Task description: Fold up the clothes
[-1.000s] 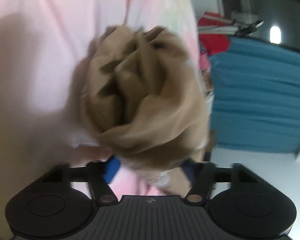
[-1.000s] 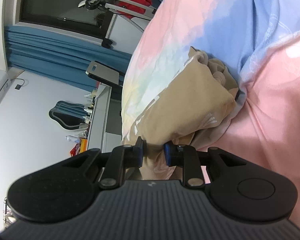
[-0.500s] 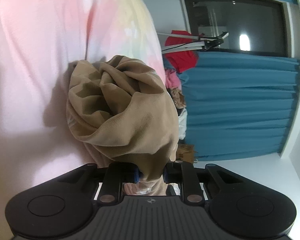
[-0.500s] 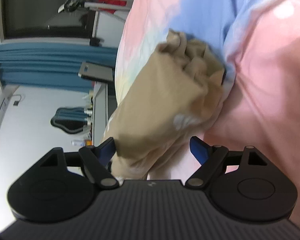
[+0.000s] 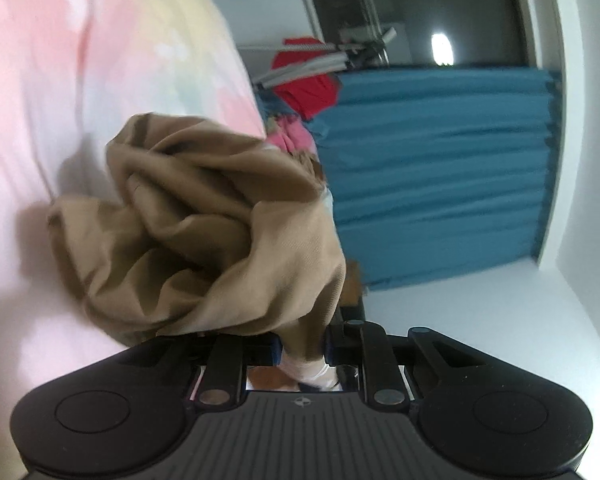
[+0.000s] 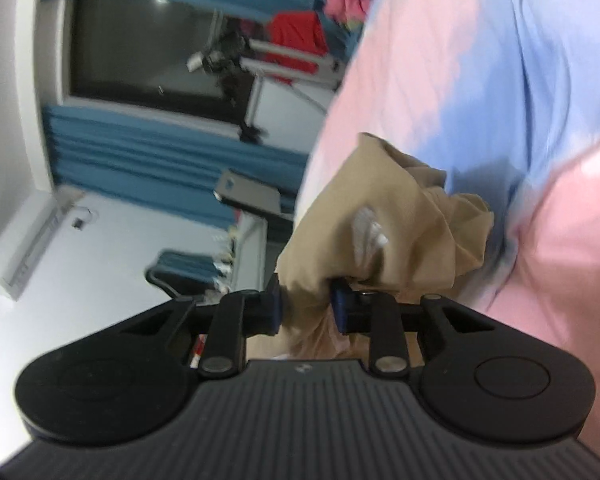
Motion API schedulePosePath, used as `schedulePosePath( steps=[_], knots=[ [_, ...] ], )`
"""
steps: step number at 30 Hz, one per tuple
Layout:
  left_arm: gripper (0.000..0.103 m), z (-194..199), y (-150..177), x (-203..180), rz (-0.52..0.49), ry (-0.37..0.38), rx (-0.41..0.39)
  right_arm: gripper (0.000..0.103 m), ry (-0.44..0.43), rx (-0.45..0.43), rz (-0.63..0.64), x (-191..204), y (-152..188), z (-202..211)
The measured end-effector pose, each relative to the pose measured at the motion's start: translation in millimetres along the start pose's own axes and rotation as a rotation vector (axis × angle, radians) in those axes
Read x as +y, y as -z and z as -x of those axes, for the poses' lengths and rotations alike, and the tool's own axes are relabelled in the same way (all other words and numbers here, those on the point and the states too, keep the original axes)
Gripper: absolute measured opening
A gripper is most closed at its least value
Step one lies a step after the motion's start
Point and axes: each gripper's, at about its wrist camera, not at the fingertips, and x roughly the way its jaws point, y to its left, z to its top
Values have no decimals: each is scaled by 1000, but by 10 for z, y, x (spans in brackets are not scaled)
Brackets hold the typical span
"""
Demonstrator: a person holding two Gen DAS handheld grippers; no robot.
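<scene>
Surface: soft bedding [image 5: 100,60], pastel pink w/ yellow-green patches in left wrist view; same bedding [image 6: 480,60] shows pink and blue blotches in right wrist view. Both views tilted, so bedding fills one side and room the other.

Room: white wall, 1 dark window [image 5: 412,8] w/ a bright light reflection; teal curtain [image 5: 432,168] beside it. 1 metal rack [image 6: 284,60] carries a red garment [image 5: 308,88]; pink clothing [image 5: 292,140] bunched just beside. Right wrist view adds 1 grey laptop-like slab [image 6: 252,196] on a desk edge, 1 chair back [image 6: 184,268], 1 wall AC unit [image 6: 20,256]. Small desk items too blurred to ID.

Task item: 1 tan garment [image 5: 204,236], crumpled into a loose wad, lying against the bedding and bunched up toward both tools; seen also from other side [image 6: 384,232] w/ a pale printed mark on the cloth.

Tools, 2 total: left gripper [image 5: 302,346], fingers drawn close, clamped on a tan fold w/ a white hem showing between the blue pads. Right gripper [image 6: 306,308], likewise pinched on a twisted bunch of the tan cloth. Some motion blur in both views.
</scene>
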Motion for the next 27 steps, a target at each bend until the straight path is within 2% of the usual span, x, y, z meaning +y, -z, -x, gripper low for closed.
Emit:
schedulePosePath(
  steps=[3, 6, 9, 13, 18, 22, 24, 27],
  knots=[
    [18, -316, 176, -329, -39, -2, 48, 27, -5, -76, -4, 67, -235, 260],
    [18, -816, 319, -714, -98, 4, 106, 26, -6, -176, -17, 76, -612, 531],
    [17, -1507, 447, -1120, -139, 14, 191, 25, 28, -270, -9, 101, -1138, 772],
    [17, -2574, 645, -1696, -207, 31, 319, 25, 104, -404, 49, 249, -2011, 1038],
    [16, -3642, 1070, -2271, -430, 85, 322, 24, 212, -561, 194, 356, -2821, 1210],
    [16, -4126, 1448, -2079, -462, 51, 337, 24, 302, -613, 195, -2, -3174, 1069],
    [16, -4287, 1537, -1768, -469, 21, 372, 24, 344, -607, 189, -313, -3139, 1058],
    [16, -4259, 1631, -1186, -475, -41, 454, 24, 407, -564, 155, -815, -2917, 1042]
  ],
)
